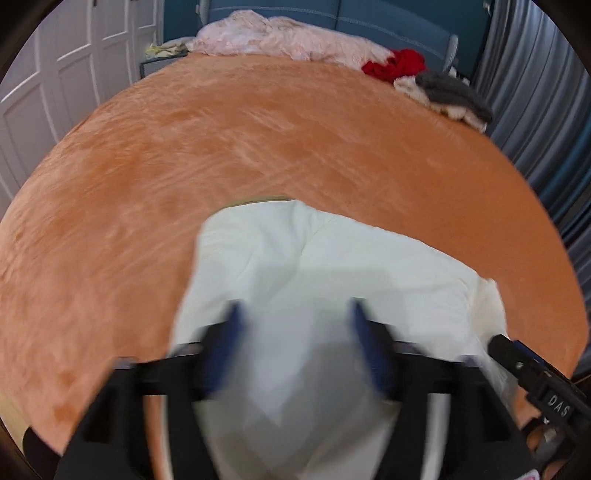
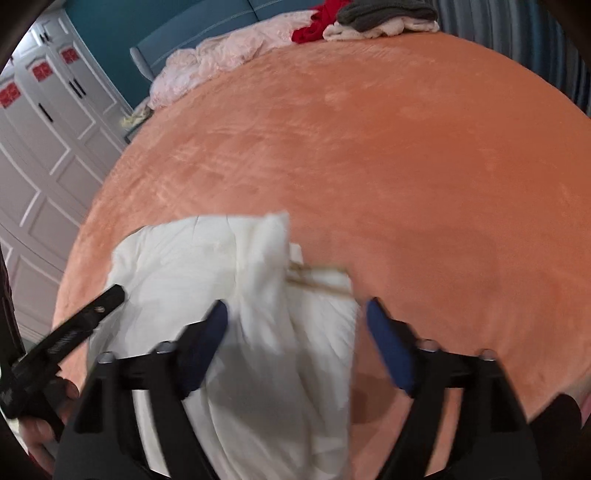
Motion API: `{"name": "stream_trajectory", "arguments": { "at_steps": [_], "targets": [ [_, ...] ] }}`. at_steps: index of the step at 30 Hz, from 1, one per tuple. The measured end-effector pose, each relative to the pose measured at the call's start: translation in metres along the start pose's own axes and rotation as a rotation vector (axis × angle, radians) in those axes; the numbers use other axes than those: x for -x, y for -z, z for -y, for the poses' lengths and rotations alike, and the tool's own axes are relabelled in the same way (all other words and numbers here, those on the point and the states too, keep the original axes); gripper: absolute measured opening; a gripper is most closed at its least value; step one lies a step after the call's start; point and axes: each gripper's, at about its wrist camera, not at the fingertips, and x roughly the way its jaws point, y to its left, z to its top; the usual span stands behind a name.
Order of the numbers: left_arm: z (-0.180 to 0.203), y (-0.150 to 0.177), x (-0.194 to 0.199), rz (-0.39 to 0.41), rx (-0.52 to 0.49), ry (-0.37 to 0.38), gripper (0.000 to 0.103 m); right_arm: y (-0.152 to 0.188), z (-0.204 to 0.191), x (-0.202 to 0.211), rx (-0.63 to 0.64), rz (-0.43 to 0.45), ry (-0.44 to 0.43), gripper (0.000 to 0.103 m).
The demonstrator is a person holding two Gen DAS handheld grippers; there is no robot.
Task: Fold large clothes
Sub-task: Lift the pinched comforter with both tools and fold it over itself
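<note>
An orange-covered bed (image 1: 258,140) carries a folded white garment (image 1: 314,258) at its near edge. A clothes pile (image 1: 424,81) sits at the far corner. Left gripper (image 1: 295,321) and right gripper (image 2: 297,317) hover spread wide, gripping nothing.

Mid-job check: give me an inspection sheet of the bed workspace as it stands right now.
Surface: orange plush bedspread, mostly bare.
Job's things: white garment lying folded on the near part of the bed; a tan-trimmed edge shows at its right side in the right wrist view.
Clutter: pink quilt, red garment and a grey and cream pile at the far end.
Grippers: left gripper open above the white garment; right gripper open over its right edge; neither holds cloth.
Cables: nothing seen.
Surroundings: white wardrobe doors, blue headboard, grey curtain.
</note>
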Motion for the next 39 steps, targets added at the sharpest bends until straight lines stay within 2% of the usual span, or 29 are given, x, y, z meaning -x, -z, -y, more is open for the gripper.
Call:
{"name": "stream_trajectory", "arguments": {
  "at_steps": [2, 5, 12, 15, 17, 19, 22, 24, 27, 29, 32, 39],
  "targets": [
    [-0.014, 0.011, 0.018, 0.015, 0.033, 0.016, 0.084, 0.012, 0.008, 0.01, -0.002, -0.028, -0.037, 0.08],
    [-0.041, 0.031, 0.022, -0.055, 0.097, 0.045, 0.084, 0.032, 0.022, 0.016, -0.062, -0.086, -0.118, 0.082],
    [-0.087, 0.068, 0.018, -0.121, 0.331, 0.233, 0.087, 0.06, 0.045, 0.006, -0.274, -0.161, -0.284, 0.086],
    [-0.1, 0.076, 0.003, -0.154, 0.412, 0.329, 0.088, 0.065, 0.041, -0.002, -0.297, -0.182, -0.339, 0.086],
    [-0.106, 0.08, -0.005, -0.172, 0.468, 0.382, 0.093, 0.068, 0.039, -0.009, -0.316, -0.199, -0.385, 0.086],
    [-0.107, 0.082, -0.01, -0.176, 0.502, 0.419, 0.093, 0.07, 0.036, -0.013, -0.326, -0.203, -0.408, 0.086],
    [-0.095, 0.081, -0.008, -0.19, 0.468, 0.472, 0.087, 0.071, 0.031, -0.013, -0.297, -0.188, -0.399, 0.071],
    [-0.08, 0.076, 0.002, -0.171, 0.386, 0.429, 0.084, 0.068, 0.025, -0.006, -0.26, -0.172, -0.385, 0.048],
    [-0.059, 0.068, 0.023, -0.132, 0.266, 0.367, 0.072, 0.062, 0.017, 0.01, -0.204, -0.145, -0.359, 0.033],
    [-0.05, 0.061, 0.035, -0.109, 0.214, 0.342, 0.064, 0.055, 0.009, 0.021, -0.159, -0.117, -0.335, 0.031],
    [-0.039, 0.048, 0.058, -0.064, 0.149, 0.324, 0.06, 0.048, -0.002, 0.044, -0.117, -0.058, -0.319, 0.03],
    [-0.008, 0.008, 0.13, 0.108, 0.022, 0.333, 0.058, 0.017, -0.023, 0.11, -0.043, 0.12, -0.327, 0.03]
  ]
}}
